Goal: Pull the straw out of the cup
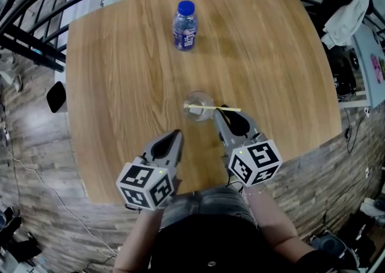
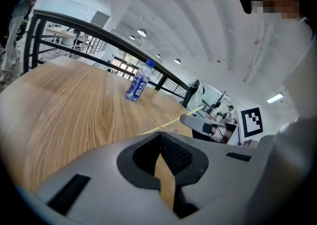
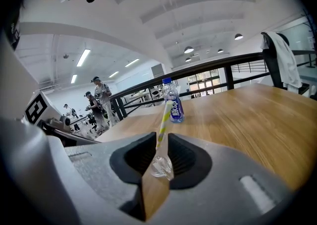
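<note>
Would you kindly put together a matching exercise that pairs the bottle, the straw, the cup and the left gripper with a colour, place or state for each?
Things:
1. bottle
2. straw
3. cup
4. left gripper

Descriptions:
A. jaws together, nothing held
B. transparent
C. blue cap
D. yellow-striped, between the jaws of the right gripper

Pairs: 1-C, 2-D, 3-B, 4-A.

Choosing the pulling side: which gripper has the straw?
The right gripper: the straw sits between its jaws. The left gripper is shut, empty, short of the cup.
</note>
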`<state>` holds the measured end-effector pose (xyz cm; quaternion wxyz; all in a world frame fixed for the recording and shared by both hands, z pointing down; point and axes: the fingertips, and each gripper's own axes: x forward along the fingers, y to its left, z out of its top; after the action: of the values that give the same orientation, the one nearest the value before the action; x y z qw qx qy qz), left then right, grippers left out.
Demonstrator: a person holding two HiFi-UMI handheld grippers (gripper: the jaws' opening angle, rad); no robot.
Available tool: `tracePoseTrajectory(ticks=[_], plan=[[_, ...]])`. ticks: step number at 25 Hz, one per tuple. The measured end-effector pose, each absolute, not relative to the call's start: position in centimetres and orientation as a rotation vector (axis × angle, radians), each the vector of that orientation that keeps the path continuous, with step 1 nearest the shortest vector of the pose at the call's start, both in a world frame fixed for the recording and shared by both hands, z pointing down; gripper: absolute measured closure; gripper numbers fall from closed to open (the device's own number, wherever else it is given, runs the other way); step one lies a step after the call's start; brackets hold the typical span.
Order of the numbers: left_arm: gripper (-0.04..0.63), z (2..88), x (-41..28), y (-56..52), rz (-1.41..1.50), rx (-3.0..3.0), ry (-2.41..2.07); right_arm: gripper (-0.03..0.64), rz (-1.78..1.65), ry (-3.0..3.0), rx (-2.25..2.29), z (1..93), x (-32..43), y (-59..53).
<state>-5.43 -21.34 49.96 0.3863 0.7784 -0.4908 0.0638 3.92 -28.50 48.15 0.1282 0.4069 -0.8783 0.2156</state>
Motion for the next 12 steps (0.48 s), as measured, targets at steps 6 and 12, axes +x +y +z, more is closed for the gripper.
tracePoseTrajectory(ticks=[6,12], plan=[[0.578,50.13,-5.31,-21.41,0.164,1.981,-1.248,0.586,0.613,-2.568,1.174,48.08,3.98,-28.81],[0.578,49.95,-5.3,-21.3,0.163,1.986,-1.244,0.592,0.608,-2.588,1.176,47.4,4.0,-28.62]])
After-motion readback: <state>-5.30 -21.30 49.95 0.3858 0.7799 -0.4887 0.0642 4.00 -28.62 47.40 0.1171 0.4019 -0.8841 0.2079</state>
